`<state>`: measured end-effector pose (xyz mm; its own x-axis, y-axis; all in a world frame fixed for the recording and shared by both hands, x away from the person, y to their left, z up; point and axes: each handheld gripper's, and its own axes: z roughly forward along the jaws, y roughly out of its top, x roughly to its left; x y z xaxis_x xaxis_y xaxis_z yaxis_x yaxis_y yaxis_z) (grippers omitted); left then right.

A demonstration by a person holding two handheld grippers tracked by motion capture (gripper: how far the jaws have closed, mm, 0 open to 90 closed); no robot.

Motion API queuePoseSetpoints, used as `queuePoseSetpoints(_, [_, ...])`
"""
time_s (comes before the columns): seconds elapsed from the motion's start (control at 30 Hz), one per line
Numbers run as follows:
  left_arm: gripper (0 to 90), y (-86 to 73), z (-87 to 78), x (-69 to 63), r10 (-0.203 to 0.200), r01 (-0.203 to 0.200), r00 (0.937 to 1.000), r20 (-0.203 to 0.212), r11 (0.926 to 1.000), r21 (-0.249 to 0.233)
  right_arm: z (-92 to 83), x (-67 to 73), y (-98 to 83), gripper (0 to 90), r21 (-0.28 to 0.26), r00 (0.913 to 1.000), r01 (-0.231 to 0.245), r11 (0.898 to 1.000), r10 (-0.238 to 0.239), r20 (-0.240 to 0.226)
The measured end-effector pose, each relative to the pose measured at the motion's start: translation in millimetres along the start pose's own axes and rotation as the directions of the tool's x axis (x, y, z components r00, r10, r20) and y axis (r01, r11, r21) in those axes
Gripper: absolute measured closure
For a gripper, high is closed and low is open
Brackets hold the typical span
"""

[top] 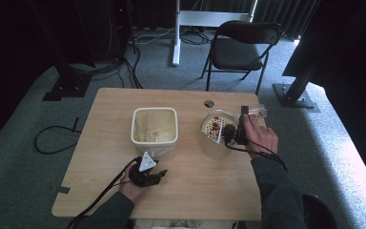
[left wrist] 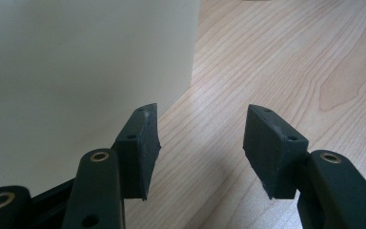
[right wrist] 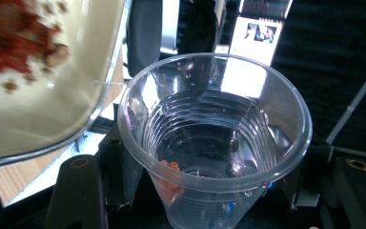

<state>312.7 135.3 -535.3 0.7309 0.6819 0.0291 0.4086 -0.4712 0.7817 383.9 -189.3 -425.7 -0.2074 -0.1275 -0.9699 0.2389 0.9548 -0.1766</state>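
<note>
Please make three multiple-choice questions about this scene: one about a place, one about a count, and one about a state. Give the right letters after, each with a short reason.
1. Where does the left gripper rest?
A. On the folding chair
B. On the table, near the square container
C. Inside the round container

2. How many cream containers stand on the table?
A. Two
B. Four
C. Five

3. What is the state of the right gripper?
A. Open, holding nothing
B. Shut on a spoon
C. Shut on the clear plastic cup

Answers:
1 B: the high view shows it just in front of the square container.
2 A: the square one and the round container with reddish-brown pieces.
3 C: in the right gripper view its jaws press both sides of the clear plastic cup.
</note>
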Motion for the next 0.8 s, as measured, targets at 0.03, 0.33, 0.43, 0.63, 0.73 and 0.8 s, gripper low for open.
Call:
queuePoseSetpoints(0.03, [46.9, 0.0, 0.0, 0.0, 0.0, 0.0, 1.0, 0.0, 1.0, 0.0, -0.8, 0.9, 0.4, 34.5, -0.005, 1.0, 0.008, 1.0, -0.008, -0.001])
queuePoseSetpoints(0.33, [47.1, 0.1, 0.0, -0.4, 0.0, 0.0, 1.0, -0.001, 1.0, -0.001, -1.6, 0.1, 0.5, 34.5, -0.005, 0.9998, -0.017, 1.0, 0.017, -0.007])
queuePoseSetpoints(0.43, [47.1, 0.2, -0.2, -0.4, -0.001, 0.001, 1.0, -0.002, 1.0, -0.001, -5.2, 4.3, 5.3, 34.5, -0.027, 0.9998, 0.02, 0.999, -0.02, -0.006])
queuePoseSetpoints(0.63, [47.1, 0.3, -0.2, -0.3, 0.0, 0.0, 1.0, -0.001, 1.0, -0.001, -4.9, 4.2, 4.4, 34.5, -0.023, 0.9999, 0.012, 1.0, -0.013, -0.01])
queuePoseSetpoints(0.73, [47.1, 0.3, -0.3, -0.5, 0.001, -0.001, 1.0, -0.002, 1.0, -0.002, -3.8, 3.0, 4.1, 34.5, -0.014, 0.9999, -0.015, 1.0, 0.015, -0.008])
queuePoseSetpoints(0.8, [47.1, 0.2, -0.3, -0.6, 0.001, -0.001, 1.0, -0.001, 1.0, -0.002, -4.3, 4.6, 5.0, 34.5, -0.024, 0.9999, 0.007, 1.0, -0.008, -0.011])
